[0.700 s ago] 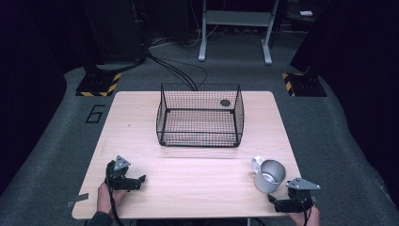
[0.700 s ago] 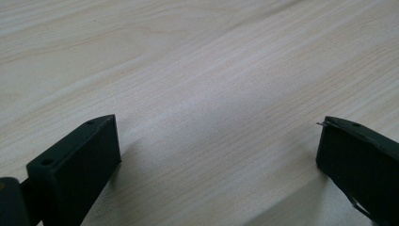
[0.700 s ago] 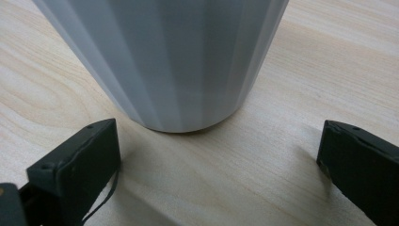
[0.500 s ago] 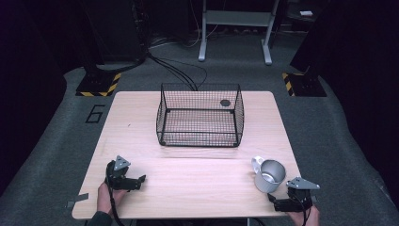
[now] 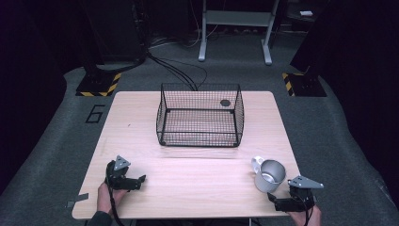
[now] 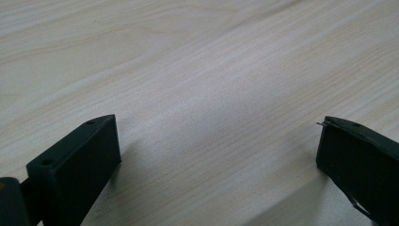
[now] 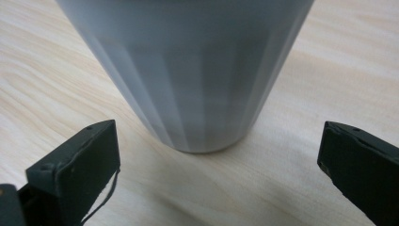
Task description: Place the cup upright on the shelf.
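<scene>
mug (image 5: 269, 174) – brushed grey metal, dull sheen | table (image 5: 197, 183) – pale wood grain, smooth matt | basket (image 5: 200, 115) – black wire mesh

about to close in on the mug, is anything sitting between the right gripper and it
Nothing visible does. In the right gripper view the mug stands upright straight ahead of the open jaws, with bare wooden table in the gap. In the high view the right gripper sits just near-side of the mug.

Dim room; grey carpet floor (image 5: 329, 127)
</scene>
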A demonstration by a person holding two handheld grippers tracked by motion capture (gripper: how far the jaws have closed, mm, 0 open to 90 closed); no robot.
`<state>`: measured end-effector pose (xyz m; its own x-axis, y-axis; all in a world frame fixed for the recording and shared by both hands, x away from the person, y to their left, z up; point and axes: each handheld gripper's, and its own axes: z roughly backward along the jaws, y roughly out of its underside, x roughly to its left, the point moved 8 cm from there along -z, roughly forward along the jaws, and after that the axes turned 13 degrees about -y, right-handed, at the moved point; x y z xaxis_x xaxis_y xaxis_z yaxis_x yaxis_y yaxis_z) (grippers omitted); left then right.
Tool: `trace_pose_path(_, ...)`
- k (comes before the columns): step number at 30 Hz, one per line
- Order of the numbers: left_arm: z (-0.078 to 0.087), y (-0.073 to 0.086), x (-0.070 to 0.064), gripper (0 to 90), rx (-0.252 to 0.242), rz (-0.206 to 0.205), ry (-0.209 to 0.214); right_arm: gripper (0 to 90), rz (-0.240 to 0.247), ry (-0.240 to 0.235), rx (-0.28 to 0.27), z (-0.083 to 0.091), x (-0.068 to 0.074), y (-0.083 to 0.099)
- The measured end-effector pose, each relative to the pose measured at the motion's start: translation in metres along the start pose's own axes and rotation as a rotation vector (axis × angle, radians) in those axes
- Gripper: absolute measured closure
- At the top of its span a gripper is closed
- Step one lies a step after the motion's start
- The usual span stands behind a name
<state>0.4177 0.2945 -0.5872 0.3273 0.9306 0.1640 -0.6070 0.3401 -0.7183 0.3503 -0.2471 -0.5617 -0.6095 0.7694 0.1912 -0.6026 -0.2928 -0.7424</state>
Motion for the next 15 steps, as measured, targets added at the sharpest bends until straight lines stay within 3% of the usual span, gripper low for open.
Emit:
trace_pose_path(9,0.000,0.000,0.000,0.3,0.002,-0.002,0.000,0.0,0.042,-0.009,-0.052,0.018,0.012,-0.036)
trace_pose_path(15,-0.001,-0.001,0.000,0.3,-0.005,0.002,-0.004,0.0,0.078,-0.016,-0.028,0.015,0.017,-0.054)
